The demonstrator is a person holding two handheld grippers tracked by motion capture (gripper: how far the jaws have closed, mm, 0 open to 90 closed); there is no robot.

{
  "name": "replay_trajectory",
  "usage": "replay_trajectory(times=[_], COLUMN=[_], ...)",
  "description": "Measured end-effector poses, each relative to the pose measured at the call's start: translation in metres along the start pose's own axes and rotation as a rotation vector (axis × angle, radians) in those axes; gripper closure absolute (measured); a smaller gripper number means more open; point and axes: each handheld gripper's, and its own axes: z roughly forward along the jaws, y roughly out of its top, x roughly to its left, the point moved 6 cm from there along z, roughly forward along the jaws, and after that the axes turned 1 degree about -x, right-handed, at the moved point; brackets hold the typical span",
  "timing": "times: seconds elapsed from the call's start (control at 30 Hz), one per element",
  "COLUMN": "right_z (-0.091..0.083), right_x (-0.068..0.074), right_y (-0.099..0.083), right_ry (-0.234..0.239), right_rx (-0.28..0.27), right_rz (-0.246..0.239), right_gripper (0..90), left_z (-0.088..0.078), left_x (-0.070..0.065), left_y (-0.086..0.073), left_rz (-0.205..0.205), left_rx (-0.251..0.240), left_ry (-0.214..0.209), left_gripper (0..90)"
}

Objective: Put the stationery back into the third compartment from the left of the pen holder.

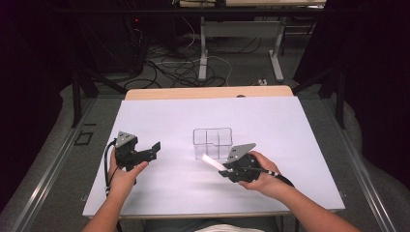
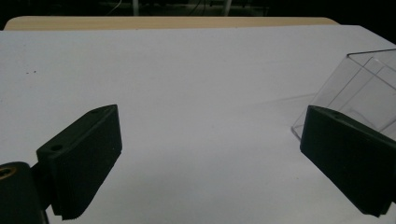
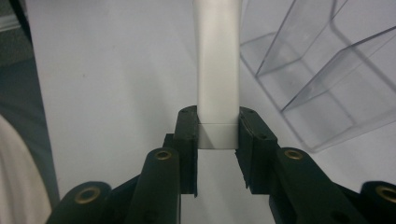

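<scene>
I see a tabletop [image 1: 159, 121] covered by a big white sheet [image 1: 270, 121]. A strip of light wood [image 1: 208, 92] shows along its far edge. A clear plastic box [image 1: 212, 142] with little walls inside sits right on the sheet, near the middle. In the left gripper view the box [image 2: 369, 88] is off to the right side. In the right gripper view its clear walls [image 3: 327, 70] stand on the white sheet too.
</scene>
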Motion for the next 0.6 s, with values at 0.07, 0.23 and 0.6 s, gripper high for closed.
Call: replay_trajectory(times=[0.07,0.23,0.6], right_z=[-0.003,-0.010,-0.023], right_x=[-0.004,-0.012,-0.018], right_y=[0.004,0.007,0.015], right_ry=[-0.022,-0.110,-0.278], right_rx=[-0.045,-0.145,-0.298], right_rz=[-0.002,0.011,0.027], right_gripper=[71.1,71.0,71.0], left_z=[-0.001,-0.002,-0.012], left_x=[-0.004,-0.017,-0.053], left_y=[0.002,0.008,0.029], left_rz=[-0.009,-0.013,-0.013], left_rx=[-0.013,-0.020,-0.053], left_ry=[-0.013,-0.049,-0.137], left_gripper=[5.5,5.5,15.4])
